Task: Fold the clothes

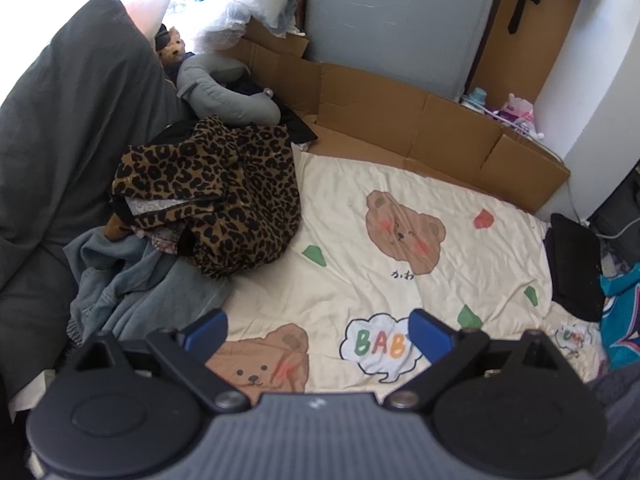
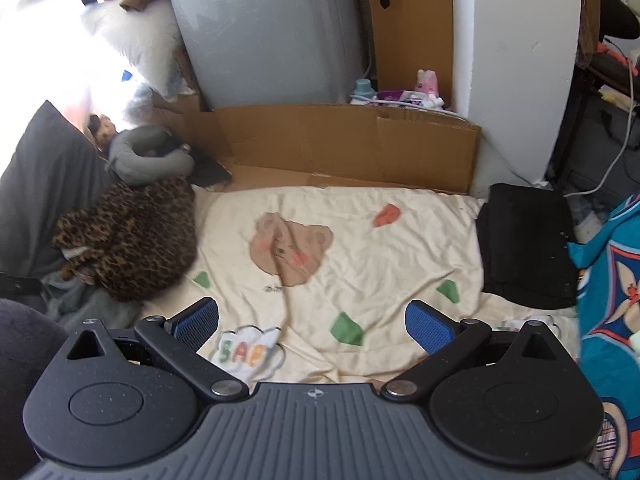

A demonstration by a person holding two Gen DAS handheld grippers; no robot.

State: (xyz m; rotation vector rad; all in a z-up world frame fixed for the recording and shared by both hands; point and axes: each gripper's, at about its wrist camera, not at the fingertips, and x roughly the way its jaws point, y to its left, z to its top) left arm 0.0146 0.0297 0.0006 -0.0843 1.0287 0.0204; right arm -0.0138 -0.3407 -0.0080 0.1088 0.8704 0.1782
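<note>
Both sets of blue-padded fingers are spread wide with nothing between them: our left gripper (image 1: 318,330) and our right gripper (image 2: 312,320) each hover released above the cream bear-print sheet (image 1: 360,240), touching no cloth.

We take that sheet as our landmark. At its left edge sits the unfolded heap: a leopard-print garment (image 1: 224,196) crumpled on top, with a pale, lace-like lining showing in one fold. Just below it, spilling toward the left gripper, lies a rumpled blue-grey denim piece (image 1: 136,280). In the right wrist view the same leopard-print garment (image 2: 132,236) appears at the sheet's left edge, somewhat blurred.

At the sheet's right edge rests a folded black garment (image 2: 528,244), flat and squared; in the left wrist view it (image 1: 576,264) lies against the same edge. Beyond it, off the sheet's right side, a teal patterned fabric (image 2: 612,280) hangs in view.

Along the sheet's far edge stands a flattened cardboard panel (image 2: 348,148), and behind that a grey upright cabinet (image 2: 272,32). At the sheet's far-left corner, past the leopard heap, we see a grey curved neck pillow (image 1: 224,92) and a small teddy bear (image 1: 172,46) touching it. Left of the heap rises a dark grey duvet (image 1: 68,112).
</note>
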